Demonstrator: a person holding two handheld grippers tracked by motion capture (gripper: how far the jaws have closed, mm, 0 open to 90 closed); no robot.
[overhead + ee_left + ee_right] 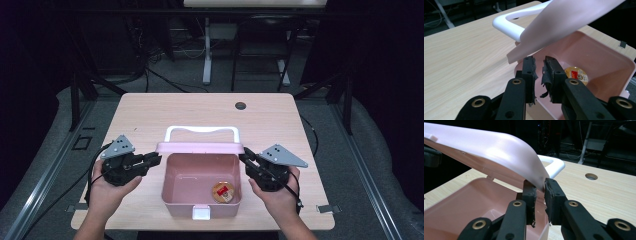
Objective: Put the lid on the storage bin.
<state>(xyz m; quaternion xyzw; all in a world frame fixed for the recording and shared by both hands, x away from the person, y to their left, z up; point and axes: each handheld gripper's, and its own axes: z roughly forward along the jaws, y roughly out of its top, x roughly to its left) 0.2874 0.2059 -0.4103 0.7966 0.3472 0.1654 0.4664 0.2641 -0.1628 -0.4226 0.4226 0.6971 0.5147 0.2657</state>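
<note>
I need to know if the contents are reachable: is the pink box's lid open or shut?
Open. The lid stands raised off the pink box, and the round tin inside shows.

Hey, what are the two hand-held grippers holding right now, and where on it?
The right hand-held gripper pinches a corner of the pink lid. The left hand-held gripper sits at the opposite corner with its jaws apart, holding nothing.

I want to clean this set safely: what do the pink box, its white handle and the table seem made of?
The pink box with its raised lid looks like smooth moulded plastic, with a soft sheen and thin walls. The white loop handle seems glossy plastic, rounded and seamless. The pale tabletop shows printed-looking wood grain, probably matte laminate.
</note>
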